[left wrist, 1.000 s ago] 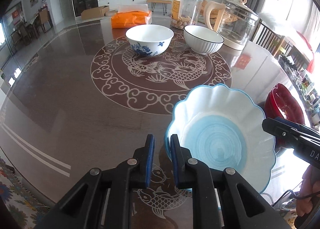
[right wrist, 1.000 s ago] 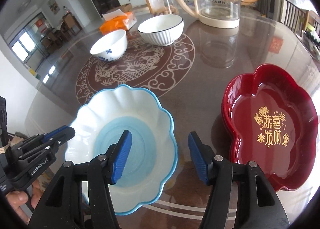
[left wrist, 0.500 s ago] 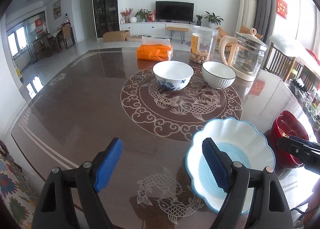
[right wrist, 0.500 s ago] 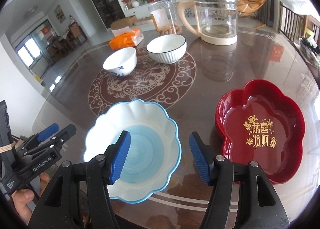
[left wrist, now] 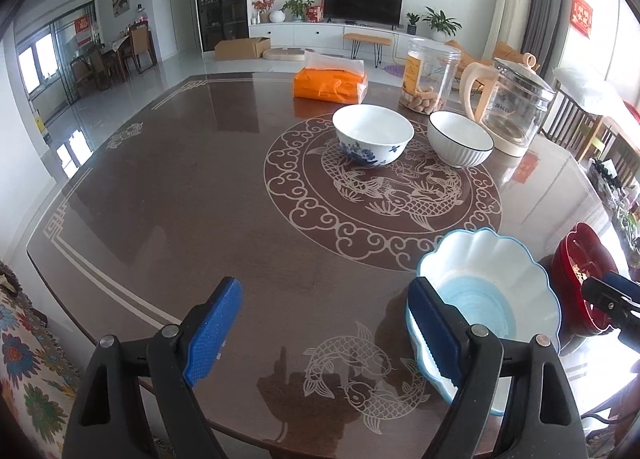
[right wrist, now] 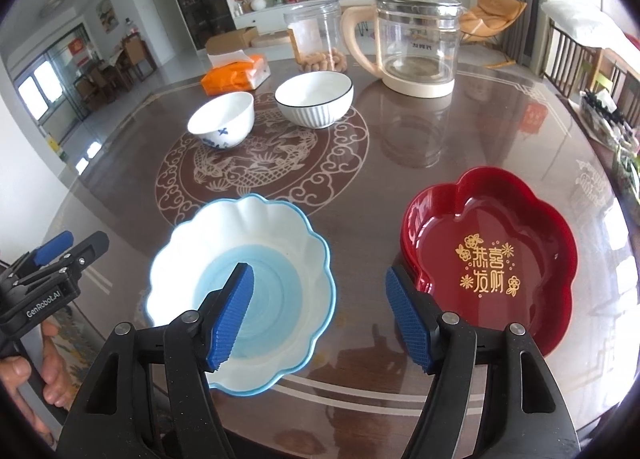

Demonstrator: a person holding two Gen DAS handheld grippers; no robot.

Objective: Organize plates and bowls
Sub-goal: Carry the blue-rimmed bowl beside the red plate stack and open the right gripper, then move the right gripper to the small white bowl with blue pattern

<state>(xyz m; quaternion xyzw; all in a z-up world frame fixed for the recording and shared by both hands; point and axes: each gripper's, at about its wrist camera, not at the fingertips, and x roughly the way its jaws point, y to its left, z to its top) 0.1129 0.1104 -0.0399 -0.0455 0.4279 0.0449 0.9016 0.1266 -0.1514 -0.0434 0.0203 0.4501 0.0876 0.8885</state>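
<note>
A scalloped white bowl with a blue centre (right wrist: 240, 243) rests on the table near its front edge. My right gripper (right wrist: 319, 271) hovers above the bowl's right rim. Its jaws are opening and nothing is pressed between them. To the right lies a red flower-shaped plate (right wrist: 492, 243) with gold characters. My left gripper (left wrist: 322, 287) stands open over bare table, its right finger just over the scalloped bowl (left wrist: 480, 279). Farther back stand a white bowl with blue flowers (left wrist: 372, 135) and a ribbed bowl with a black rim (left wrist: 460, 139).
A glass kettle (right wrist: 416, 43), a clear snack jar (left wrist: 428, 75) and an orange tissue pack (left wrist: 330, 85) stand at the back of the brown table (left wrist: 180, 199). Chairs (left wrist: 580, 127) line the right side. A hand (right wrist: 48, 359) holds the left gripper.
The left gripper, nearly shut at the scalloped bowl's left rim a second ago, has opened wide and drawn back and up. The right jaws have spread wider and risen a little.
</note>
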